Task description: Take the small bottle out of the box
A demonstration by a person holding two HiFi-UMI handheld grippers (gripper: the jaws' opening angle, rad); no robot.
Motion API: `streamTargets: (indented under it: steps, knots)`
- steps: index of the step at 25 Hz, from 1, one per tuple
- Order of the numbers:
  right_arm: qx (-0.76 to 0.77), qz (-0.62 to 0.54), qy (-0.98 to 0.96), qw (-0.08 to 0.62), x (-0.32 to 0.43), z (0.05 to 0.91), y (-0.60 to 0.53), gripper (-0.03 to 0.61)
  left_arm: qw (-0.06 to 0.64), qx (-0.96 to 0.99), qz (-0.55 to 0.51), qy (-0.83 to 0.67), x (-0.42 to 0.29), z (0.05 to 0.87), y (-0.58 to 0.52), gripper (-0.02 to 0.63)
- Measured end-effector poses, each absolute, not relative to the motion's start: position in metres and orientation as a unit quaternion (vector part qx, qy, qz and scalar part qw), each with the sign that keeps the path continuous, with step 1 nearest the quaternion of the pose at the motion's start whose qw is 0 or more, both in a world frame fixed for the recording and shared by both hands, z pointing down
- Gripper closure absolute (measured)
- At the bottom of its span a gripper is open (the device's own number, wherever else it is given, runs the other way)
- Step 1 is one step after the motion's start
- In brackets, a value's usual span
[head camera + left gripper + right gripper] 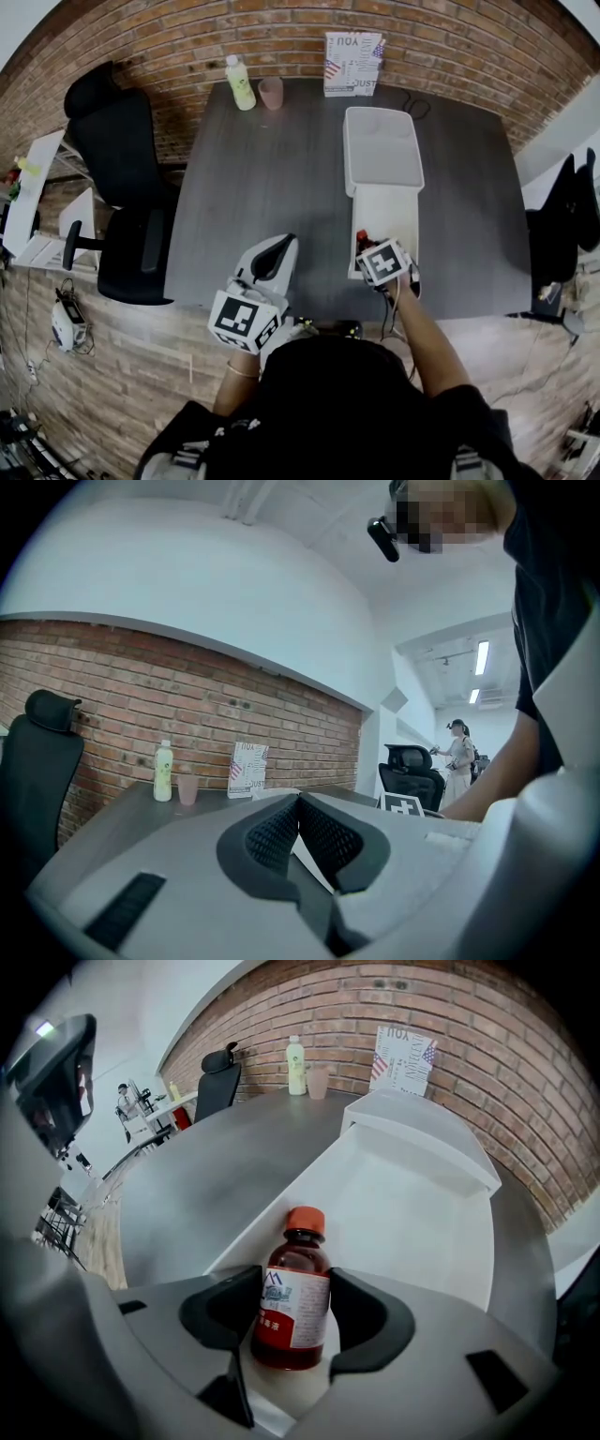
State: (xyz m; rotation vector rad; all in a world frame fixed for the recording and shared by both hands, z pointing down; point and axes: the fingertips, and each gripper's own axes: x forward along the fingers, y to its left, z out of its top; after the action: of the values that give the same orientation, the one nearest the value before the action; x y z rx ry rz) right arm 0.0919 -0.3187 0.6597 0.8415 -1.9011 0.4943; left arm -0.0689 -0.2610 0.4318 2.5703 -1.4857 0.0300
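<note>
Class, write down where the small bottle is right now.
In the right gripper view the small bottle stands upright at the near end of the white box, between the spread jaws of the right tongs.

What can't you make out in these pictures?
- Label print on the small bottle: too small to read, right gripper view.
- Its body in the head view: covered by the right gripper; only the red cap shows.
- The box: in the left gripper view, mostly behind the left gripper.
</note>
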Motion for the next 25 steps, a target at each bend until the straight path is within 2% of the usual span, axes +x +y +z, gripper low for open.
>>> streamTargets:
  steps: [3,6,9,14,21,25]
  knots:
    - [0.334,0.247,-0.761,0.499,0.097,0.666,-0.300,0.345,0.088,0.860,0.013,-0.502,-0.071,0.433,-0.260,0.612]
    - [0.337,0.206,-0.788,0.472,0.088,0.661,-0.319,0.345,0.086,0.858,0.015,-0.506,-0.072,0.432,-0.258,0.612]
    - [0.330,0.237,-0.769,0.494,0.097,0.665,-0.302,0.348,0.078,0.858,0.019,-0.507,-0.073,0.429,-0.258,0.612]
    - [0.340,0.192,-0.796,0.462,0.096,0.653,-0.319,0.353,0.074,0.858,0.026,-0.508,-0.073,0.423,-0.257,0.612]
    - [0.373,0.243,-0.812,0.377,0.107,0.630,-0.313,0.353,0.061,0.861,0.036,-0.503,-0.066,0.420,-0.259,0.612]
    - [0.408,0.230,-0.832,0.298,0.111,0.590,-0.323,0.354,0.053,0.868,0.042,-0.492,-0.057,0.417,-0.264,0.612]
